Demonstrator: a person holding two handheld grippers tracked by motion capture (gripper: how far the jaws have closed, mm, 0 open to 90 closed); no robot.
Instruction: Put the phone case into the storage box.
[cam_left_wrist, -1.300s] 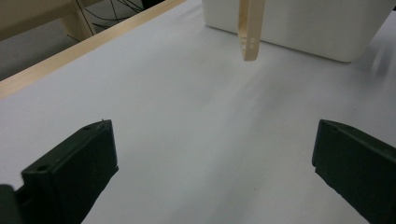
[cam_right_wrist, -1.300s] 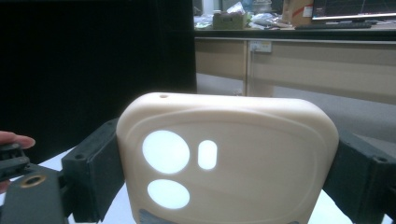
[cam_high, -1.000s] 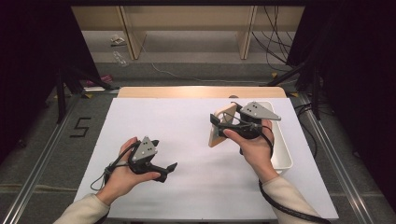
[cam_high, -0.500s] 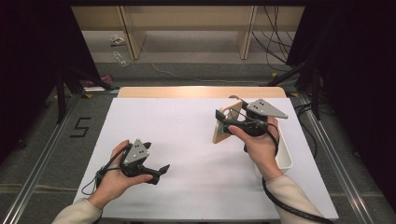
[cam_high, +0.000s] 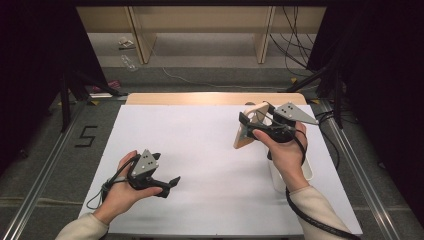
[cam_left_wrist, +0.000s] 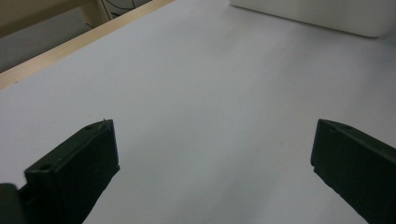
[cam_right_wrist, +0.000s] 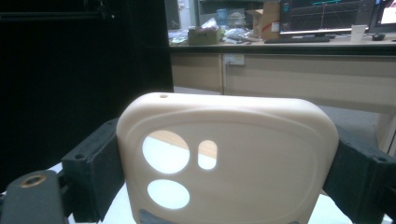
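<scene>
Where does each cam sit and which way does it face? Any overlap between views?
High view: above the person's side, looking forward and down on the white table; both forearms, left gripper, right gripper.
Left gripper view: on the left gripper, looking low across the table between open jaws toward the white tray.
Right gripper view: looks level past the beige phone case clamped by its jaws.
Shared: phone case and tray also in high view.
</scene>
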